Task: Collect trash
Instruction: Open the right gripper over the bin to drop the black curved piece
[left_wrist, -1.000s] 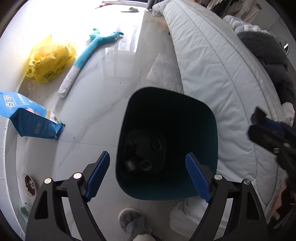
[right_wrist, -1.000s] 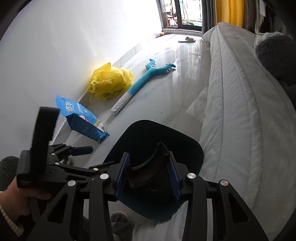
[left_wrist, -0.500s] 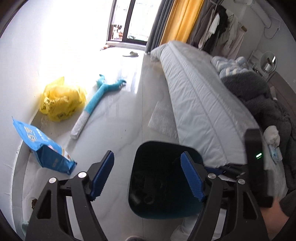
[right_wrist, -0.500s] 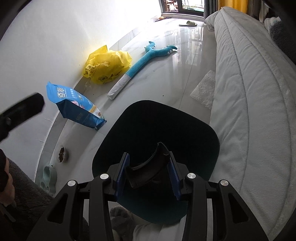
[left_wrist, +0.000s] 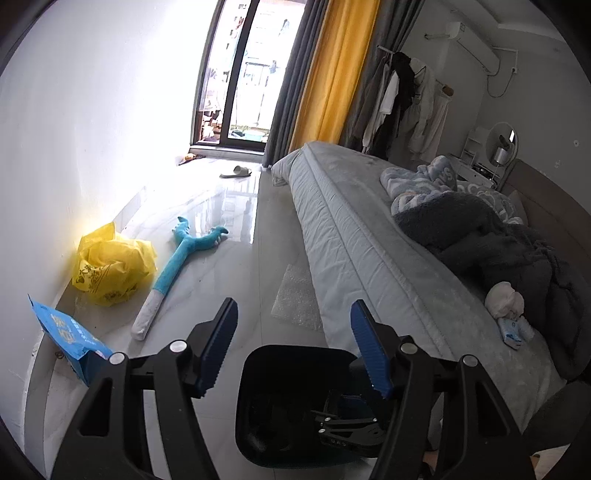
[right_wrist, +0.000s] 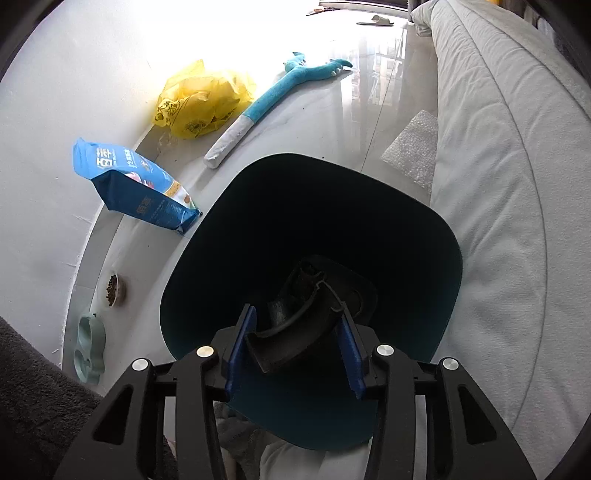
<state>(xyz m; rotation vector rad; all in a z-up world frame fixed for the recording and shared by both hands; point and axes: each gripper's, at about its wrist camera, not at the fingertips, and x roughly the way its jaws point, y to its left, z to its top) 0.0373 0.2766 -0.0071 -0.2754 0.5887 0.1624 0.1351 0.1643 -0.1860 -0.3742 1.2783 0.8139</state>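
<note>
A dark teal trash bin (right_wrist: 258, 206) stands on the floor beside the bed; it also shows in the left wrist view (left_wrist: 280, 369). My right gripper (right_wrist: 293, 345) is shut on a curved black plastic piece (right_wrist: 295, 332) and holds it over the bin's mouth, above dark items inside (right_wrist: 295, 280). My left gripper (left_wrist: 293, 347) is open and empty, raised above the bin's near rim and pointing across the room. The right gripper's black body shows inside the bin's opening in the left wrist view (left_wrist: 343, 421).
A yellow plastic bag (left_wrist: 110, 266), a blue pet-food bag (left_wrist: 70, 332), a long blue plush toy (left_wrist: 177, 266) and a bubble-wrap sheet (left_wrist: 299, 295) lie on the floor. A grey bed (left_wrist: 369, 251) with blankets (left_wrist: 480, 236) and small items (left_wrist: 509, 314) is on the right. Pet bowls (right_wrist: 114, 288) are by the wall.
My left gripper has tilted up from looking into the bin to looking across the room. My right gripper has lowered toward the bin's mouth, still holding the black piece.
</note>
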